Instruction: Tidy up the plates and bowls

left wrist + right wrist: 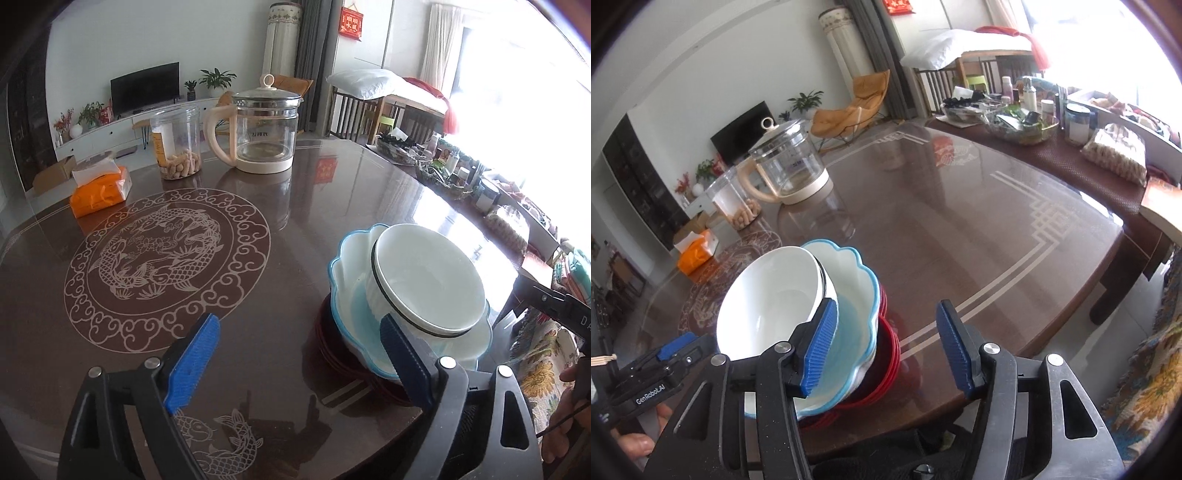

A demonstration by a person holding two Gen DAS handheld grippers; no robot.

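1. Left gripper (pixel 299 363): fingers released, blue ribbed pads spread wide, nothing between them. The right-hand pad sits just in front of the stack's near rim; contact cannot be judged.
2. Right gripper (pixel 888 347): fingers released, jaws apart, gap empty. Its left pad overlaps the blue-rimmed bowl in the view; contact is unclear.
3. White bowl (pixel 430 278): plain glossy white with a dark band under the rim, nested in the blue-rimmed bowl (pixel 352 306), tilted, mouth facing up and towards the right gripper's side.
4. Blue-rimmed bowl: scalloped edge, pale blue inside, roughly upright on a pile of red plates (pixel 886 354).
5. Stack stands on the brown glossy desk (pixel 288 221) near its near edge.
6. Both grippers angle downward at the stack from either side; part of a hand (pixel 635 439) shows behind the left gripper.
7. Farther off: glass kettle (pixel 264 133), clear jar (pixel 177 144), orange tissue pack (pixel 99 192).
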